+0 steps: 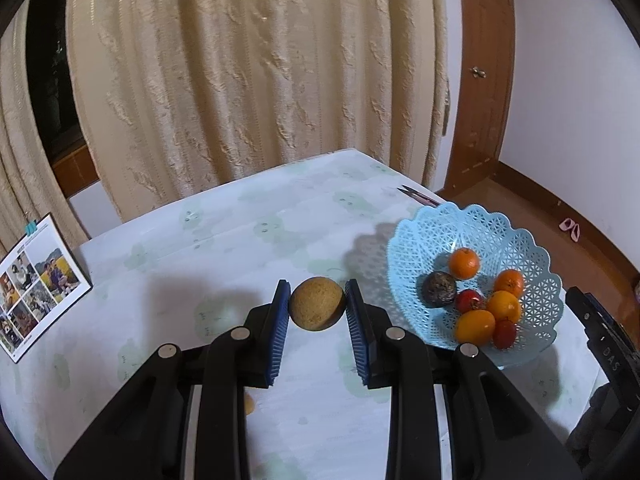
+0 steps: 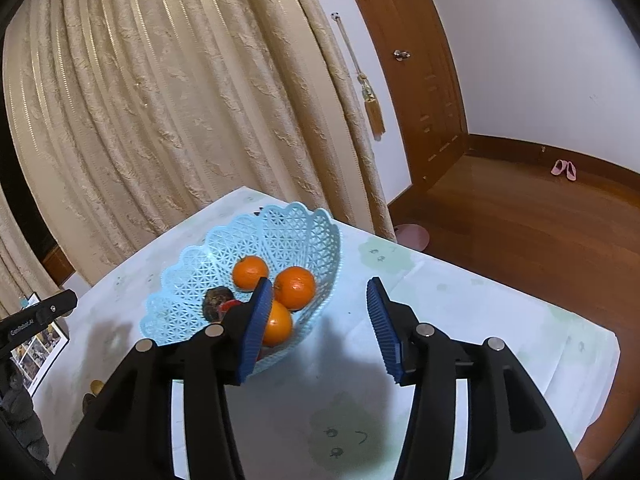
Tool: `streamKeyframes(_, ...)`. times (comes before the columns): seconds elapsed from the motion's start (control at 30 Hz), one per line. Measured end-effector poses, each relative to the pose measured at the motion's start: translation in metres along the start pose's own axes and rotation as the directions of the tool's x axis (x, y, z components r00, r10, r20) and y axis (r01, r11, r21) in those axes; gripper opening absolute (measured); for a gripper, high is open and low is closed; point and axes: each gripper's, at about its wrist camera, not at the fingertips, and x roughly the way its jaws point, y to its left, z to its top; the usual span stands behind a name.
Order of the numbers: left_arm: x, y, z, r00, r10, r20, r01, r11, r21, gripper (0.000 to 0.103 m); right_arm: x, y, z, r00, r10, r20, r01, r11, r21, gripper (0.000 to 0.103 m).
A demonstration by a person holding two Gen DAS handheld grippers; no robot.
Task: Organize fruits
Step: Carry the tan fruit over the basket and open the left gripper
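Two jaws pinch brown fruit (image 1: pixel 316 303) beside basket (image 1: pixel 536 276).

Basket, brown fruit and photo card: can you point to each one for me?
basket (image 1: pixel 472 226), left wrist view, on its far lattice rim.
brown fruit (image 1: pixel 316 302), left wrist view, on its middle, between the gripper pads.
photo card (image 1: pixel 36 284), left wrist view, on its printed face.

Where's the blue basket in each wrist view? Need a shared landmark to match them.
Left wrist: blue basket sits right of centre on the table, right of the left tool, which is shut on a round brown fruit.
Right wrist: the basket sits centre-left, partly behind the left finger of the open right tool.
Shared landmark: the cream curtain behind the table.
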Motion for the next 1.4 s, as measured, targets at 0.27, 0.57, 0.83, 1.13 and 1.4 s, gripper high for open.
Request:
streamKeyframes(0.27,0.006,-0.028,0.002,1.0,-0.019,-0.008,0.02,0.999,0.042,0.028,0.007,-0.011,-0.005,1.0,-0.001,-0.013,0.001,0.999,0.038,0.053)
streamKeyframes(0.57,0.022,-0.06,-0.002,0.997,-0.064,-0.044,0.067,0.994,0.082,0.028,0.007,-0.016,-0.006,1.0,0.013,-0.007,-0.012,0.997,0.07,0.056)
streamKeyframes(0.83,0.037,-0.077,-0.008,0.987,-0.133,-0.09,0.14,0.987,0.076,0.031,0.008,-0.019,-0.007,1.0,0.024,-0.008,-0.023,0.996,0.084,0.057)
streamKeyframes(1.13,0.03,-0.052,-0.004,0.992,-0.106,-0.069,0.108,0.994,0.016,0.064,0.008,-0.02,-0.007,1.0,0.025,-0.009,-0.024,0.996,0.085,0.057)
streamKeyframes(1.4,0.007,-0.01,-0.005,0.998,-0.049,-0.035,0.048,0.999,-0.02,0.079,0.007,-0.021,-0.007,1.0,0.016,-0.006,-0.015,0.996,0.091,0.059)
